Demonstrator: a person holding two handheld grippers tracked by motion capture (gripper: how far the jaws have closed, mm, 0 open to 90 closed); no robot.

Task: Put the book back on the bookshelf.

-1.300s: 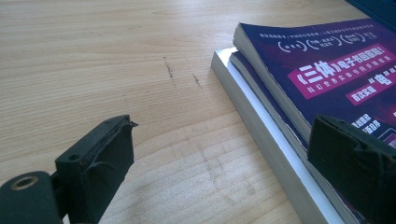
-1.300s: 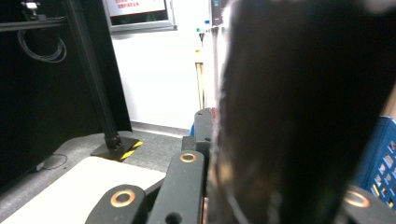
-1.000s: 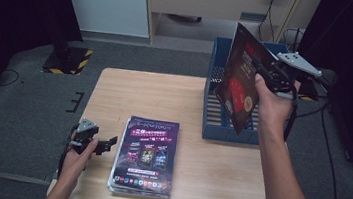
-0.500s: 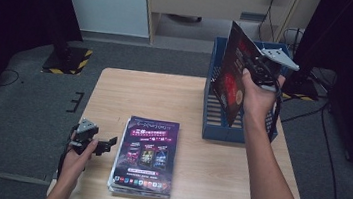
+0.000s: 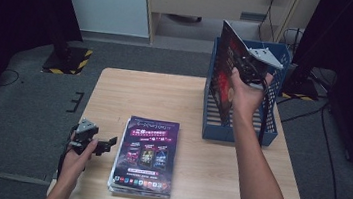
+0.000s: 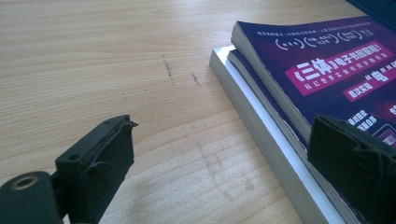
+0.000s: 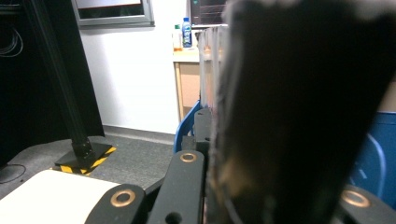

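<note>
A stack of purple-covered magazines lies on the wooden table near its front edge; its corner also fills the right of the left gripper view. My left gripper rests low on the table just left of the stack, open, one jaw over the stack's edge, nothing between its jaws. My right gripper is shut on a dark magazine, held upright over the blue rack at the table's right. Up close, that magazine blocks the right gripper view.
A black stand with a yellow-striped base stands on the grey floor beyond the table's left. A white panel and a wooden cabinet are at the back. Cables run on the floor at right.
My right hand has carried the upright magazine leftward and a little lower over the blue rack. The left gripper and the stack have stayed put.
</note>
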